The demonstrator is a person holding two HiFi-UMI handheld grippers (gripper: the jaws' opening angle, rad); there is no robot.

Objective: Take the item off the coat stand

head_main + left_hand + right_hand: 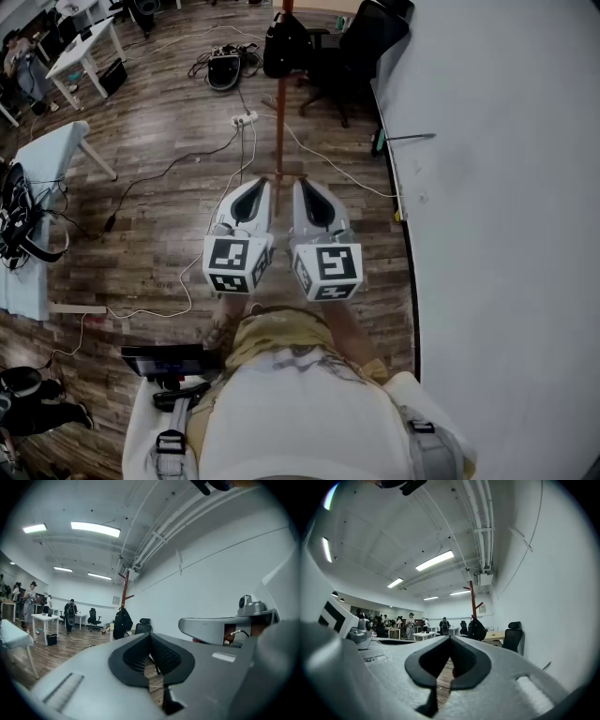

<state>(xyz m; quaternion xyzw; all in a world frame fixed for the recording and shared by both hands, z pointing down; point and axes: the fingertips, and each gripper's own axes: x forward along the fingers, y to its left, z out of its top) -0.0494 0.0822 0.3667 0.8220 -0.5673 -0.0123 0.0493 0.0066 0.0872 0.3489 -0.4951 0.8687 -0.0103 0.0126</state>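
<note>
The left tongs [255,192] and right tongs [307,195] sit level and side by side, each with jaws together on nothing, probably because the reach has not begun; the black bag [284,42] hangs on the red coat stand [279,112] well ahead of both tips; its hook is too small to make out; the head view cuts off the stand's top.

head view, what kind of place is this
Probably an open-plan office or lab workspace: a black office chair, a white desk, and cables with a power strip trailing over the wood floor.
</note>
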